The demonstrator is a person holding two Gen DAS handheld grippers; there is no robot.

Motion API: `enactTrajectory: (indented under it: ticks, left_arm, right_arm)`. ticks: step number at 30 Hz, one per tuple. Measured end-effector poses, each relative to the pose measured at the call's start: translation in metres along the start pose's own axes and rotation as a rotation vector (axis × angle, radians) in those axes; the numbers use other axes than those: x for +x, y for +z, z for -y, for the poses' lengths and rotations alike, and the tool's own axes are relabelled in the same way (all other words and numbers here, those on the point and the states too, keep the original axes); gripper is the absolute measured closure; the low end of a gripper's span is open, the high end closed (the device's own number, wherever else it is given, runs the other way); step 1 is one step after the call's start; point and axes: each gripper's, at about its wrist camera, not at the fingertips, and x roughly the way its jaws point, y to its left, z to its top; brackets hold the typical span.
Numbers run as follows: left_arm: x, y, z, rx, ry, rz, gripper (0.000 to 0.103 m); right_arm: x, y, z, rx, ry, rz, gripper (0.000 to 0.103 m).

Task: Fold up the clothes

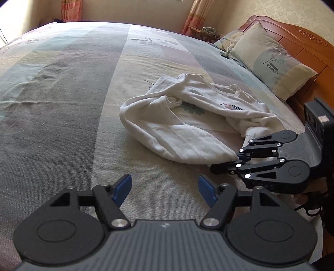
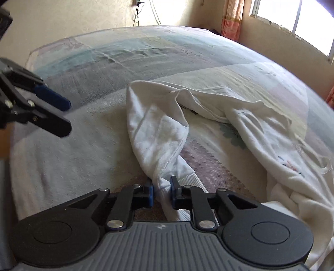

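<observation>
A white sweatshirt [image 1: 187,116] with a small chest print lies crumpled on the bed, right of the middle. In the right wrist view the sweatshirt [image 2: 240,116] spreads ahead and to the right. My right gripper [image 2: 161,190] is shut on its ribbed sleeve cuff [image 2: 165,183], the blue pads pinching the cloth. The left wrist view shows that right gripper [image 1: 233,159] at the garment's near right corner. My left gripper [image 1: 165,190] hovers over bare sheet in front of the sweatshirt, open with nothing between its blue pads. From the right wrist view the left gripper [image 2: 56,116] appears at the left edge.
The bed is covered by a striped pastel sheet [image 1: 73,104]. A pillow [image 1: 271,66] leans on the wooden headboard [image 1: 302,43] at the right. Curtains [image 1: 71,10] and walls lie beyond the far edge. A window [image 2: 296,23] is at the upper right.
</observation>
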Motion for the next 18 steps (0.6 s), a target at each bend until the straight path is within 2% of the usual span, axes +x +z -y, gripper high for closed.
enactTrajectory:
  ticks: [7,10,12,15,18]
  left_arm:
    - [-0.032,-0.016,-0.015,-0.011,0.023,0.033,0.031]
    - [-0.042,-0.021,-0.02,-0.015,0.04,0.042,0.028]
    - [-0.044,-0.023,-0.021,-0.016,0.046,0.039,0.028]
    - [-0.046,-0.027,-0.022,-0.015,0.052,0.032,0.028]
    - [-0.036,-0.028,-0.016,-0.006,0.038,0.009,0.028]
  right_arm:
    - [-0.004,0.02,-0.011,0.339,0.406,0.054,0.085]
    - [0.006,0.027,-0.02,0.448,0.536,0.063,0.085]
    - [0.012,0.028,-0.024,0.465,0.537,0.05,0.084]
    - [0.012,0.023,-0.024,0.434,0.376,0.008,0.079]
    - [0.001,0.005,-0.01,0.437,0.268,-0.011,0.062]
